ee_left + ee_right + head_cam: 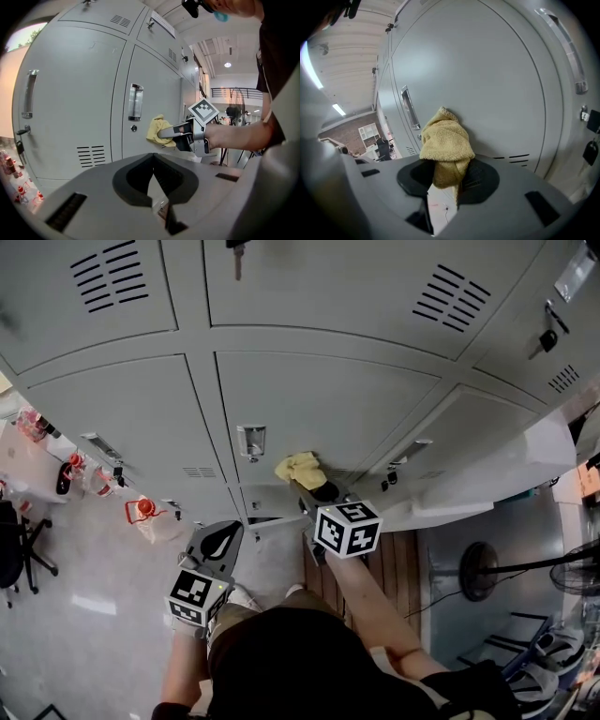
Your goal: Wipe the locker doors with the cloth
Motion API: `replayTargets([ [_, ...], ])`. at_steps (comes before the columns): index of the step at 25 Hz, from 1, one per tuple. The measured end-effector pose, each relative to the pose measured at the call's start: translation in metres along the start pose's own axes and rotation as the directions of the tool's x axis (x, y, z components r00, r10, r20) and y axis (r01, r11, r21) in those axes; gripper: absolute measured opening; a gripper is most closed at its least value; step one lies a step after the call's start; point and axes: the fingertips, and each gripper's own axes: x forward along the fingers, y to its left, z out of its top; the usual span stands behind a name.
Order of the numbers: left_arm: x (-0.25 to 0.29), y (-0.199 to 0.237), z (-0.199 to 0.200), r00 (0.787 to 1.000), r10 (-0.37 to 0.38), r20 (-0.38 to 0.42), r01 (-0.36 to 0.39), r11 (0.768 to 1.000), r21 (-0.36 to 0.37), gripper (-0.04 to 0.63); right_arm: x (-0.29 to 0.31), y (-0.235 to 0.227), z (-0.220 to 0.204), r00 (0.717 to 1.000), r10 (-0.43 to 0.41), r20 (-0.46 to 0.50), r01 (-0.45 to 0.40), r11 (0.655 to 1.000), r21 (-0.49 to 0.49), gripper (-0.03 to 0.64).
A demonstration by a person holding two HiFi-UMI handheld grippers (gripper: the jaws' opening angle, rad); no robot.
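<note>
Grey locker doors fill the wall ahead, and the middle door (328, 399) carries a recessed handle (250, 442). A yellow cloth (302, 468) is bunched against that door, just right of the handle. My right gripper (311, 489) is shut on the cloth (446, 145), which spills out over its jaws (445, 176) close to the door face. The left gripper view shows the cloth (157, 130) and the right gripper (171, 133) right of the handle (135, 101). My left gripper (220, 535) hangs lower and away from the lockers, shut (152, 176) and empty.
Plastic bottles (141, 512) stand on the floor at the left, beside a black chair (19, 545). A standing fan (478, 570) and wooden boards (394, 563) lie at the right. A key (548, 338) hangs from an upper right locker, and a door (525, 465) there stands ajar.
</note>
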Motion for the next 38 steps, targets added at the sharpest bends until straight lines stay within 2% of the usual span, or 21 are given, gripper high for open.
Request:
replayTargets([
  [20, -0.043, 0.044, -0.011, 0.993, 0.122, -0.002, -0.122, 0.992, -0.036, 0.008, 0.059, 0.085, -0.01, 0.984, 0.165, -0.066, -0.168, 0.985, -0.043, 0.132],
  [29, -0.054, 0.052, -0.016, 0.987, 0.159, -0.011, -0.159, 0.986, -0.044, 0.008, 0.071, 0.091, -0.017, 0.978, 0.187, -0.088, -0.192, 0.98, -0.05, 0.132],
  [38, -0.052, 0.049, -0.018, 0.985, 0.17, -0.018, -0.171, 0.984, -0.049, 0.008, 0.073, 0.079, -0.03, 0.977, 0.174, -0.124, -0.181, 0.983, -0.045, 0.132],
])
